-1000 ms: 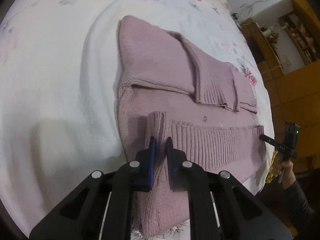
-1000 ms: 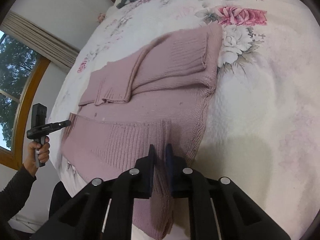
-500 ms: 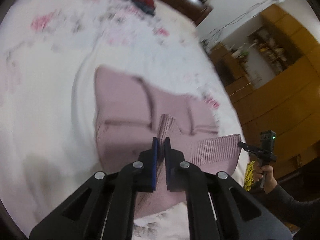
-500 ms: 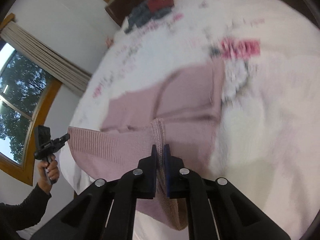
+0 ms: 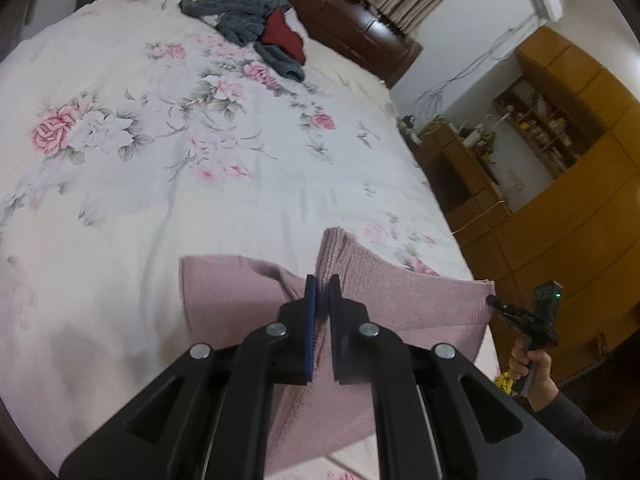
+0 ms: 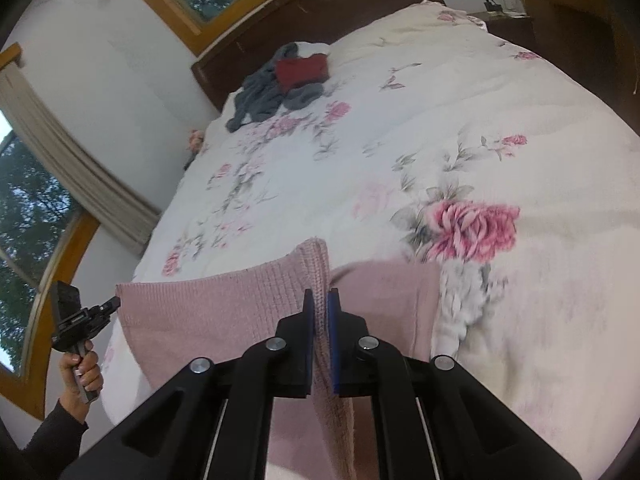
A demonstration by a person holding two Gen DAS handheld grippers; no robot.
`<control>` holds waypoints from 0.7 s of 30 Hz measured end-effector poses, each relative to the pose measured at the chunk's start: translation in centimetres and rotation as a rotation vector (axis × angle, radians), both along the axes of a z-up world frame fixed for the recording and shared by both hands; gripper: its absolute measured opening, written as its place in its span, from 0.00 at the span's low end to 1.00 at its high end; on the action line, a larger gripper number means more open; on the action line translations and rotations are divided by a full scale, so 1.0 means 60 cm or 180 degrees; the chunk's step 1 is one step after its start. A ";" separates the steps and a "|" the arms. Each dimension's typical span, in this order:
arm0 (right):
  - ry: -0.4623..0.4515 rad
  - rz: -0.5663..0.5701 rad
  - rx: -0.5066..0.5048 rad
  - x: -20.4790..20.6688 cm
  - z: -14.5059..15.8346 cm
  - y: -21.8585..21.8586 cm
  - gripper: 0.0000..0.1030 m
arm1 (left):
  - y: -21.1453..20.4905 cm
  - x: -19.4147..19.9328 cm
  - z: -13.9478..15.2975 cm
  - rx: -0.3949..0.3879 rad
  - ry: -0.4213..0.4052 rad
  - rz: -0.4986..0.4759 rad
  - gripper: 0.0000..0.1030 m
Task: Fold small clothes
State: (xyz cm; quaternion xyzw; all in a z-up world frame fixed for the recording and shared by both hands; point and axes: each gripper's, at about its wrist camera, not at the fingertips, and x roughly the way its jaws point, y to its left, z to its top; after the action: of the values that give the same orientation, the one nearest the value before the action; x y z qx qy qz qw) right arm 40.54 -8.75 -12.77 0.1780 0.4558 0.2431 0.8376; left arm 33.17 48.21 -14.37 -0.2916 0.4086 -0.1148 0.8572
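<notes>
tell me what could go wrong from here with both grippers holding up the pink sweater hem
1. Each gripper, left and right, pinches only a narrow bunch of the sweater hem; the knit could slip out mid-fold.
2. The raised hem hides the folded sleeves, so they may shift unseen and the fold could land crooked.
3. The sweater lies near the bed edge, so it might slide off.

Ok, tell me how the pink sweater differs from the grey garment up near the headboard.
The pink sweater is lifted by its ribbed edge, stretched between the left gripper and the right gripper; the grey garment lies untouched on the bed. The pink one is spread in flat panels, the grey one is crumpled in a heap with a red item on it. Both are knitwear on the floral cover.
</notes>
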 end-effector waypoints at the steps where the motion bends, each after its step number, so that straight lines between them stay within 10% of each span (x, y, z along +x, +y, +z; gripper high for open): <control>1: 0.0021 -0.0018 -0.0020 0.013 -0.006 0.004 0.06 | 0.004 0.017 -0.009 0.0009 0.0040 0.0017 0.04; 21: 0.0708 -0.0161 -0.0692 0.216 -0.239 0.058 0.06 | 0.039 0.248 -0.280 0.0290 0.1333 0.0260 0.04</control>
State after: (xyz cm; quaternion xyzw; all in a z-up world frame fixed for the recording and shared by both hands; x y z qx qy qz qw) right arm 53.53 -5.27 -27.09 0.1236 0.5647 0.1499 0.8021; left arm 48.08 50.54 -31.18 -0.2863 0.5703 0.0017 0.7699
